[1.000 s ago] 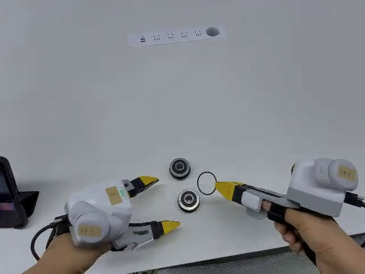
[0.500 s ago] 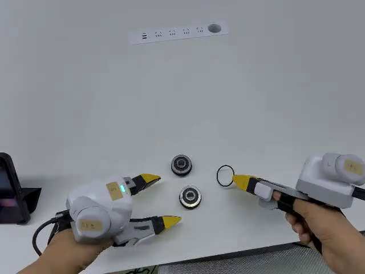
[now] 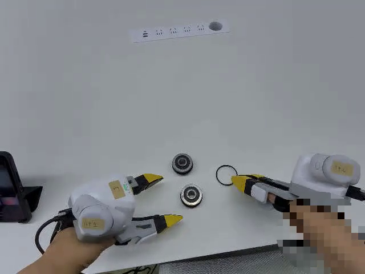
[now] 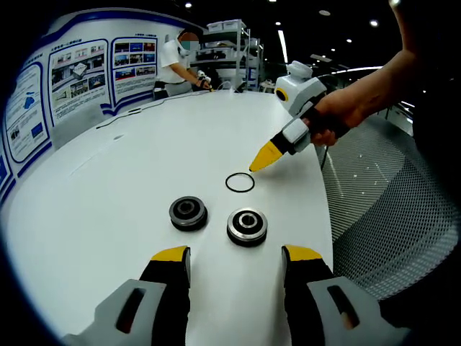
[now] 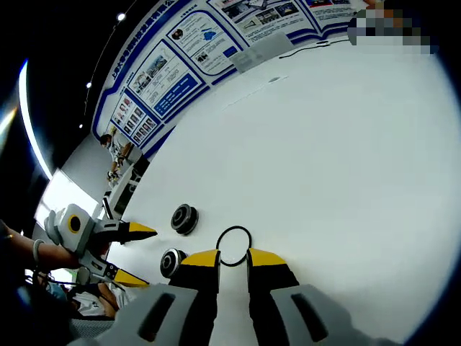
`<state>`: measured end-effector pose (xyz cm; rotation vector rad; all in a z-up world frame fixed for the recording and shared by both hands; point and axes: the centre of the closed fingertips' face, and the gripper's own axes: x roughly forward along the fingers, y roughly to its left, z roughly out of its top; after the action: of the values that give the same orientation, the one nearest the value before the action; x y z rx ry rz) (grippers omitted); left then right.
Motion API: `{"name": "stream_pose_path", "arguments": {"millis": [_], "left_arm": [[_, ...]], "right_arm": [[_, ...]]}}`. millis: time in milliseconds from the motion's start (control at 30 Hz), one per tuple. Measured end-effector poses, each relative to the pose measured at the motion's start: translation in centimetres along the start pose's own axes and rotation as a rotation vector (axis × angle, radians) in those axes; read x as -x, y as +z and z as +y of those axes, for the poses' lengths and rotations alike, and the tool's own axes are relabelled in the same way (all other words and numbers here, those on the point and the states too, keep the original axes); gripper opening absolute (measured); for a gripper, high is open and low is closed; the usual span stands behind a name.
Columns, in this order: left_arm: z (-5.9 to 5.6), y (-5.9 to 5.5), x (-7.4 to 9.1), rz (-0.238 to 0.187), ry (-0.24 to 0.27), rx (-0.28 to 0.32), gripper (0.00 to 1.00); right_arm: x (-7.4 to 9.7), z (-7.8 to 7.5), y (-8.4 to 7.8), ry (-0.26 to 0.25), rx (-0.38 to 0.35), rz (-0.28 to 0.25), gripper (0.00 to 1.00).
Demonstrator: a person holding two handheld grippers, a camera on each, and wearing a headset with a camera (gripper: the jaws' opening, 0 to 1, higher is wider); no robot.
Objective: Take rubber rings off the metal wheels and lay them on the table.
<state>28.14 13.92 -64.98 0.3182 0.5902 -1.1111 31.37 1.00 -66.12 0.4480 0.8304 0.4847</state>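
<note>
The white table (image 3: 256, 125) carries everything. At lower left in my head view, the left gripper (image 3: 162, 198) hovers with its jaws spread wide. At lower right, the right gripper (image 3: 239, 181) has its jaws barely parted and grips nothing. Two metal wheels (image 3: 182, 164) (image 3: 191, 195) sit mid-frame. The rubber ring (image 3: 218, 175) lies flat just beside the right gripper's tips.

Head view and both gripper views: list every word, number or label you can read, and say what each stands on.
No text can be read.
On the left gripper, two stickers: handwriting too small.
On the right gripper, one sticker: too blurred.
On the wall posters: print too small.
</note>
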Motion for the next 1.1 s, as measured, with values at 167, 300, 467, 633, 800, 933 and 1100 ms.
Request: {"name": "stream_pose_path", "arguments": {"millis": [167,300,467,633,800,933,1100], "left_arm": [[0.1,0.3,0.0,-0.012,0.000,0.005,0.50],[0.1,0.9,0.0,-0.025,0.002,0.006,0.46],[-0.3,1.4,-0.5,-0.027,-0.015,0.001,0.41],[-0.8,1.9,-1.0,-0.030,-0.036,-0.013,0.33],[-1.3,2.1,-1.5,-0.027,-0.054,-0.027,0.30],[-1.5,2.1,-2.0,-0.017,-0.067,-0.042,0.25],[-1.7,2.1,-2.5,-0.002,-0.074,-0.064,0.20]], "right_arm": [[0.3,0.1,0.5,-0.006,0.037,-0.024,0.30],[0.1,1.2,0.5,0.037,0.033,-0.026,0.30],[-0.3,2.4,0.1,0.079,0.026,-0.017,0.30],[-0.6,3.5,-0.6,0.113,0.026,0.003,0.29],[-0.8,4.6,-1.3,0.152,0.026,0.028,0.28],[-0.9,5.2,-1.7,0.174,0.023,0.041,0.28],[-1.0,5.5,-2.0,0.186,0.016,0.049,0.28]]}}
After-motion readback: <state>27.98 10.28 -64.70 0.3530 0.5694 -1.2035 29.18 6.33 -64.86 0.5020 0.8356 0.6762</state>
